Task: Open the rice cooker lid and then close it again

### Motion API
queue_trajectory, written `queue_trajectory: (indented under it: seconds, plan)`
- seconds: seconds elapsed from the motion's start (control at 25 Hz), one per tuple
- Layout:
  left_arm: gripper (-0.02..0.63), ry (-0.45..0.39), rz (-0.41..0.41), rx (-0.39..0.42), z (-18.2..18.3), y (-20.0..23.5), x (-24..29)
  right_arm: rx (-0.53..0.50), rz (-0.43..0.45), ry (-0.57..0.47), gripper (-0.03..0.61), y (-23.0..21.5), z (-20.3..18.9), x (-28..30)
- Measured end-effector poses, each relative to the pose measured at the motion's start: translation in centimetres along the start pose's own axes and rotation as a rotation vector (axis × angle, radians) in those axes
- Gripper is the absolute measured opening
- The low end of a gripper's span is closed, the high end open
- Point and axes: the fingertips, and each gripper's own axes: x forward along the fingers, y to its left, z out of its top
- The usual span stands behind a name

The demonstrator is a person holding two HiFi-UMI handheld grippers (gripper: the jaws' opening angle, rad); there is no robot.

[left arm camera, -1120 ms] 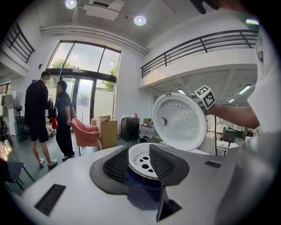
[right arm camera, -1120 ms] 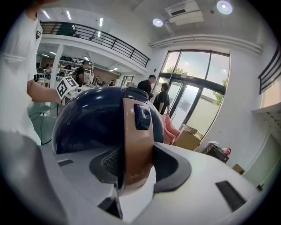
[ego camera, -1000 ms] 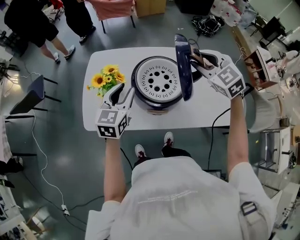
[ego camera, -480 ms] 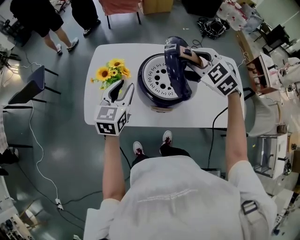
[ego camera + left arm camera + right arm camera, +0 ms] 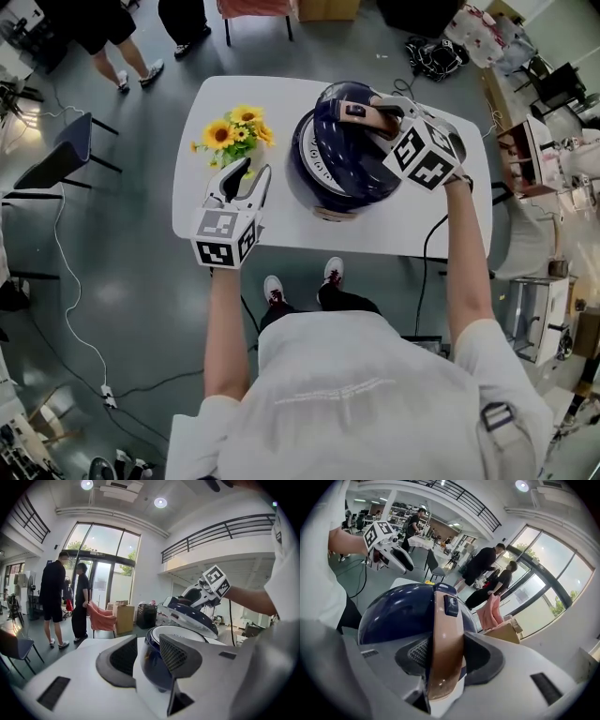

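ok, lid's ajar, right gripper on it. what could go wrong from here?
1. Slip: the right gripper pinches only the glossy tan handle strip of the dark blue domed lid; losing it could slam the lid onto the white rim.
2. Shove: the left gripper is open, clear of the cooker body, so nothing braces it against sliding on the white table.

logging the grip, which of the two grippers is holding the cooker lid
The right gripper: its jaws are shut on the tan lid handle. The left gripper stands open beside the rice cooker, holding nothing.
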Motion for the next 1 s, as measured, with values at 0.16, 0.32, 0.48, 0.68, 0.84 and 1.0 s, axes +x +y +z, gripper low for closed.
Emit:
queue_trajectory:
  seconds: [0.16,0.32,0.48,0.68,0.84,1.0]
  plan:
    - [0.161,0.013,0.005,-0.013,-1.0,0.7,-0.5,-0.054,0.020,0.064,0.186,1.3,0.2,1.9]
    - [0.161,0.028,0.012,-0.026,-2.2,1.8,-1.0,-0.107,0.034,0.121,0.186,2.6,0.6,3.9]
    - [0.161,0.042,0.012,-0.033,-3.0,2.6,-1.5,-0.144,0.048,0.166,0.186,3.7,0.7,5.1]
    - [0.161,0.053,0.008,-0.034,-3.4,3.5,-1.5,-0.179,0.066,0.208,0.186,4.6,0.6,6.5]
    - [0.161,0.058,0.002,-0.038,-3.6,4.0,-1.6,-0.183,0.068,0.226,0.186,4.7,0.4,7.1]
    - [0.161,0.067,0.000,-0.043,-4.2,4.4,-1.7,-0.178,0.064,0.228,0.186,4.8,0.3,7.1]
